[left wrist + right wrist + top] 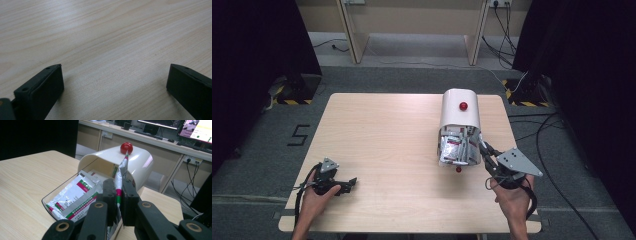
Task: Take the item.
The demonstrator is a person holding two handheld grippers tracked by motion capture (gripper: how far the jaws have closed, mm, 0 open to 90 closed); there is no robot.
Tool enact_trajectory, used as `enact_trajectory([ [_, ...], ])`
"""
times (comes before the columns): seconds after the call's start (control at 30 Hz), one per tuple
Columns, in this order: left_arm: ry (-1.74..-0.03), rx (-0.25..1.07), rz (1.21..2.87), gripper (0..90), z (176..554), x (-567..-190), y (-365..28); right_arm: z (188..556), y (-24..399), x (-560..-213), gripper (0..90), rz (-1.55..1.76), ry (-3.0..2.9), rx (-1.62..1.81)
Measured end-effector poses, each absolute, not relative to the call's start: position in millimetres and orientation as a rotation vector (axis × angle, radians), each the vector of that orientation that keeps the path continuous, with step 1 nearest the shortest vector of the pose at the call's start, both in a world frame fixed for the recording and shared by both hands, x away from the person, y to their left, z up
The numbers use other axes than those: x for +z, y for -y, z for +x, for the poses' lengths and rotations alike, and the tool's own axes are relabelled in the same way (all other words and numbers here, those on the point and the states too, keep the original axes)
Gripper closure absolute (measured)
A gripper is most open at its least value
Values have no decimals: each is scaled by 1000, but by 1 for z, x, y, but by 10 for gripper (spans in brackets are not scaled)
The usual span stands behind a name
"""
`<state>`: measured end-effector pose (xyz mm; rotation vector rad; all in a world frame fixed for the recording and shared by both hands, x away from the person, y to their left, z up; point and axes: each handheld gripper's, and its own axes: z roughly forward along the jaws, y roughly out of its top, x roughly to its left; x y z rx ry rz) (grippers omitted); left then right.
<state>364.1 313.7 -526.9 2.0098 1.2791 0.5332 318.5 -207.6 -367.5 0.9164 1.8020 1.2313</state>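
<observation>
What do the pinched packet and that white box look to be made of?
The packet in the right gripper: probably foil or plastic film, since it looks silvery, crinkled and thin edge-on. The box: likely glossy moulded plastic, judging by its smooth curved hood with highlights and its clear front tray.

Left gripper [115, 87] low over pale wood table [105, 32], two black jaws rising from bottom corners, set wide apart, bare tabletop between them, nothing held, soft shadows beside each jaw, grain running diagonally, light glare at top.
</observation>
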Motion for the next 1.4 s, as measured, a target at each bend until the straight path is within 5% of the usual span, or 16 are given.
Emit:
enact_trajectory([
  [0.63, -1280, 533, 2010, 5, 364, -527, -314, 312, 237, -363, 843, 971, -1722, 1241],
  [1.4, -1279, 533, 2009, 5, 364, -527, -314, 344, 261, -409, 843, 1127, -1767, 1144],
])
